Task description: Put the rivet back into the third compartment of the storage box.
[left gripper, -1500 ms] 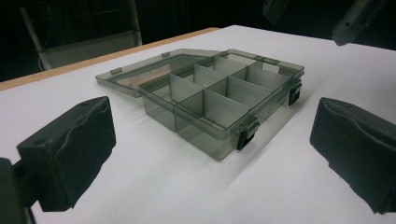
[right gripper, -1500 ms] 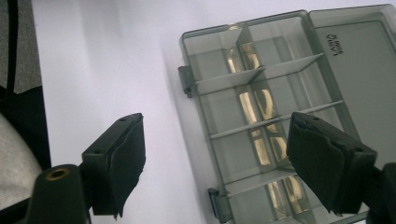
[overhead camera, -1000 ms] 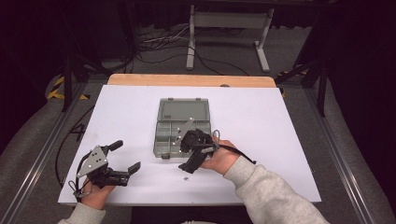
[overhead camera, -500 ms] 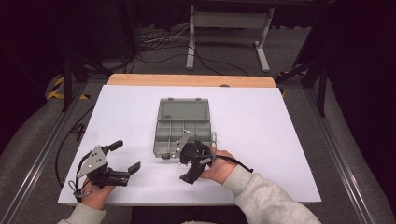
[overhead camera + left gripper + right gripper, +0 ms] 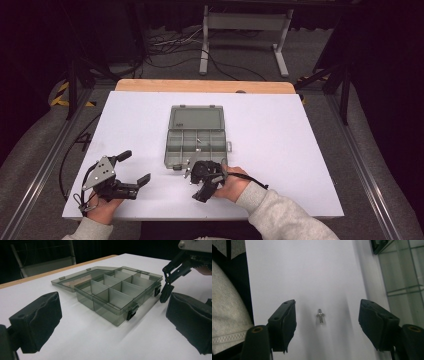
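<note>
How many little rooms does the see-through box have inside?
8 that I can count: the box has two rows of four, one row by the open lid, one by the front latches. The right tongs may hide part.

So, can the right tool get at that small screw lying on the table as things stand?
Probably yes. The small screw lies bare on the white table between the right tool's pads, which have just been closing but do not touch it yet. Nothing sits in between; the compartment box stays off to one side.
</note>
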Tool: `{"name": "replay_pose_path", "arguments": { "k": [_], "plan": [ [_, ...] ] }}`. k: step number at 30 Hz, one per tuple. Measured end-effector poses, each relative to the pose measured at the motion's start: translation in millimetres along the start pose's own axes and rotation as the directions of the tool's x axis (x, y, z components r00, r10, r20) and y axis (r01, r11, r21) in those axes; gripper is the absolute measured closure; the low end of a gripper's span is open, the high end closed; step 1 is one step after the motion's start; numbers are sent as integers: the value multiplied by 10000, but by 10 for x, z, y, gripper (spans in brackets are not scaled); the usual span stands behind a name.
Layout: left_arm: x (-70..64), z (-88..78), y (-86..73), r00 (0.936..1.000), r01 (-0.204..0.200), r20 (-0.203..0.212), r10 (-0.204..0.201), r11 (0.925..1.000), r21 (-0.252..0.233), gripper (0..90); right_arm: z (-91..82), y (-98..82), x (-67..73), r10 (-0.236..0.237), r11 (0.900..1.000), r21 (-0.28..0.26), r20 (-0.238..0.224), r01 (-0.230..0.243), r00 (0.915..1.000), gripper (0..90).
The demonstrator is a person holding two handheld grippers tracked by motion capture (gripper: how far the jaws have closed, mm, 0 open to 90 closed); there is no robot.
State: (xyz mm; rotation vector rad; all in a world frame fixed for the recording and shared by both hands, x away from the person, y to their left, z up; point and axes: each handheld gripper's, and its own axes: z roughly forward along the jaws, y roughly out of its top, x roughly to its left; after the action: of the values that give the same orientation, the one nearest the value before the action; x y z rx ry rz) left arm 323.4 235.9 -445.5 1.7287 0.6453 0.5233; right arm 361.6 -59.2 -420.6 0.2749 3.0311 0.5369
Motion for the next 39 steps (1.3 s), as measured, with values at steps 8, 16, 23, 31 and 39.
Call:
{"name": "replay_pose_path", "arguments": {
  "k": [8,16,23,31,39],
  "plan": [
    [1,-2,1,10000,8,12,-8,10000,-3,8,51,4,31,-225,9995,216,-4,225,9997,496],
    [-1,1,0,10000,0,5,0,10000,-13,7,80,23,41,-356,9987,361,-140,361,9993,684],
    [-1,1,0,10000,-6,-2,6,10000,-20,7,83,39,38,-245,9988,405,-307,258,9992,820],
    [0,-2,1,10000,-3,-7,3,10000,-11,8,34,60,41,-389,9985,386,-294,401,9988,825],
    [0,-2,1,10000,-3,-4,3,10000,-22,8,-138,108,33,-466,9987,185,-97,468,9989,825]
  ]
}}
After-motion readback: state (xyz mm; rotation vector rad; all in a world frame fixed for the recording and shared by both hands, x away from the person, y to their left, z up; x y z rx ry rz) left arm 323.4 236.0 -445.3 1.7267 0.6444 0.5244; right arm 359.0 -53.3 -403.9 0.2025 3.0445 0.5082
